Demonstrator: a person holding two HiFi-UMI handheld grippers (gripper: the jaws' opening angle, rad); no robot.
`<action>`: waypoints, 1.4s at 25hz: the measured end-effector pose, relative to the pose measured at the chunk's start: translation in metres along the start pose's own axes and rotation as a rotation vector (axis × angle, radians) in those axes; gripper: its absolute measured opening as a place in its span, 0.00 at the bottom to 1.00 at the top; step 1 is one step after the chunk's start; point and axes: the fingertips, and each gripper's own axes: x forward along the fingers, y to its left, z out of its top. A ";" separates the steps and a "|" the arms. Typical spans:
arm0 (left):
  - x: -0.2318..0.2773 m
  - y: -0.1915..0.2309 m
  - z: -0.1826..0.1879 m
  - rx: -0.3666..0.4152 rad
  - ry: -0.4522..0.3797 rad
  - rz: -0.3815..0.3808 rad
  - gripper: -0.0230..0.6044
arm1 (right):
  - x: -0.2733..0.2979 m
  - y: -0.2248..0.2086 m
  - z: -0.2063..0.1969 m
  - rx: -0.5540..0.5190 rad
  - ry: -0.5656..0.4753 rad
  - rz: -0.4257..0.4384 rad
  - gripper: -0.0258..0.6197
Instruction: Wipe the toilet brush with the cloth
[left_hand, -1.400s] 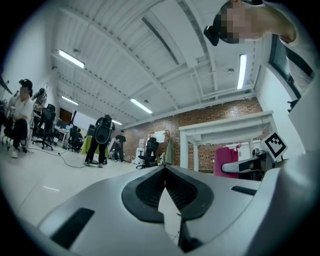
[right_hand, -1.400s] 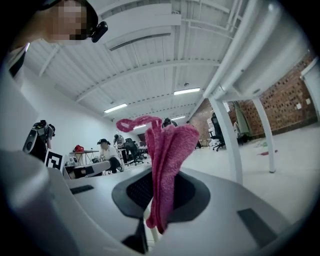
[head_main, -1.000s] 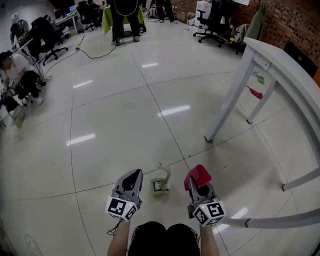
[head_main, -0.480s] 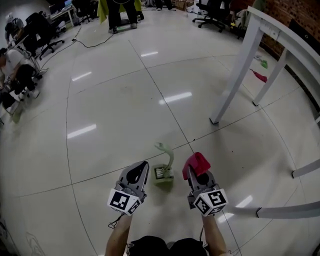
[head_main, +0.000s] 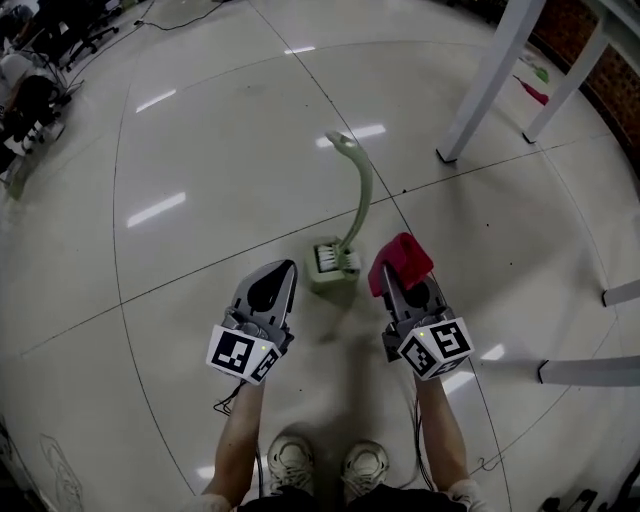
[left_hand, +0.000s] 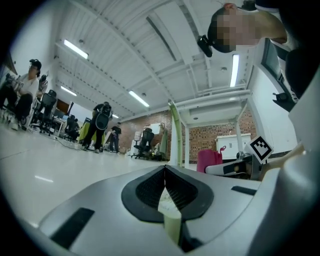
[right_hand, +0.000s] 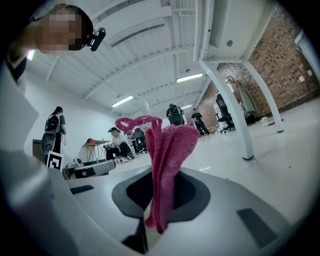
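Toilet brush (head_main: 333, 270), pale green plastic, long curved handle, upright in matching square holder on glossy white tiled floor (head_main: 200, 150). Sits between both claws, holder just ahead of the tips and a bit nearer the left one. Touching neither claw. Handle rises from the holder, leans slightly toward the right claw's side, hooks back over at the top. Visible from the left claw view as a thin green post (left_hand: 175, 132) ahead and slightly right of the tips.

Left claw (head_main: 284, 272): fully closed, pads meeting tip to tip, nothing gripped. Pointing level across the floor, low down. Black-and-white marker cube (head_main: 243, 353) at the rear, held on a bare forearm.

Right claw (head_main: 391, 283): clamped on a magenta terry cloth (head_main: 401, 260). Cloth bunched and folded, pinched at its lower part, most of it standing up out of the tips as a loose crest with a small loop at the top (right_hand: 167, 160). Cloth just right of the brush holder, gap between them, no contact. Second marker cube (head_main: 437, 347) at the rear.

Behind both claws: pair of pale shoes (head_main: 290, 462), toes toward the brush.

Ahead and right of the right claw, well apart: white table leg (head_main: 490, 85) slanting down to the floor, second leg further right, small pink scrap (head_main: 535, 92) on the floor between them.

Far ahead of the left claw: people and dark office chairs, too small for detail.
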 end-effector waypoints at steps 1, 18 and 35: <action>-0.002 -0.005 -0.006 -0.010 -0.001 -0.016 0.04 | -0.004 -0.001 -0.002 -0.019 0.005 0.006 0.09; 0.021 -0.012 -0.060 -0.043 0.063 -0.155 0.05 | 0.064 -0.076 -0.071 0.150 0.008 -0.008 0.09; 0.032 -0.014 -0.085 -0.100 0.091 -0.187 0.05 | 0.065 -0.064 -0.097 0.270 0.087 0.053 0.09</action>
